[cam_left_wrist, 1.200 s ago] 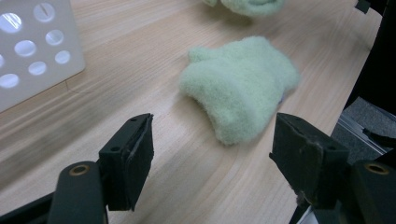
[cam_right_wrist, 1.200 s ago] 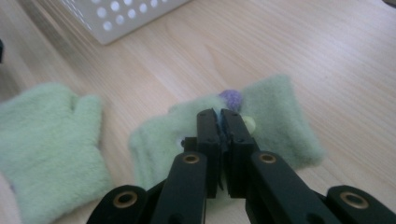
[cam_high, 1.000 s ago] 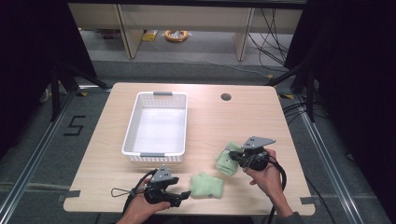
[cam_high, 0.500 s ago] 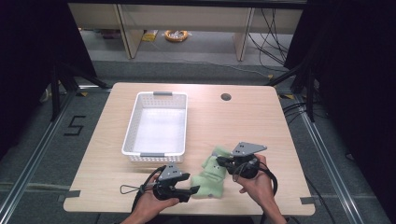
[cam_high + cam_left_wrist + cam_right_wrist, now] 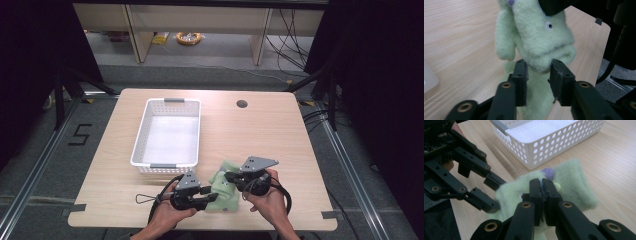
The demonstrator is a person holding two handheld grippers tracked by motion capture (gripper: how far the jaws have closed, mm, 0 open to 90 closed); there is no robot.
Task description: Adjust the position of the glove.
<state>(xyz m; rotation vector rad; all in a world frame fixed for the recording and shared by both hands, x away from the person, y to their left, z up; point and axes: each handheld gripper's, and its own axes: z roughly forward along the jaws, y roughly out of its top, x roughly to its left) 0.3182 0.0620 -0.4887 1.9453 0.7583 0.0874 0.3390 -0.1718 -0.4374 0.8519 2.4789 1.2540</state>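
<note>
Green plush toy [image 5: 223, 189] between 2 grippers

One pale green plush hand puppet [image 5: 222, 192] sits low in the middle of the high view, with one purple pom-pom [image 5: 548, 172] and one googly eye [image 5: 548, 25] showing. One white perforated plastic basket [image 5: 141, 150] lies centre-left. One light wooden table [image 5: 260, 132] carries it all. Two black two-jaw grippers: one [image 5: 214, 196] lower middle, one [image 5: 229, 176] just right of it. Two hands at the bottom edge.
</note>
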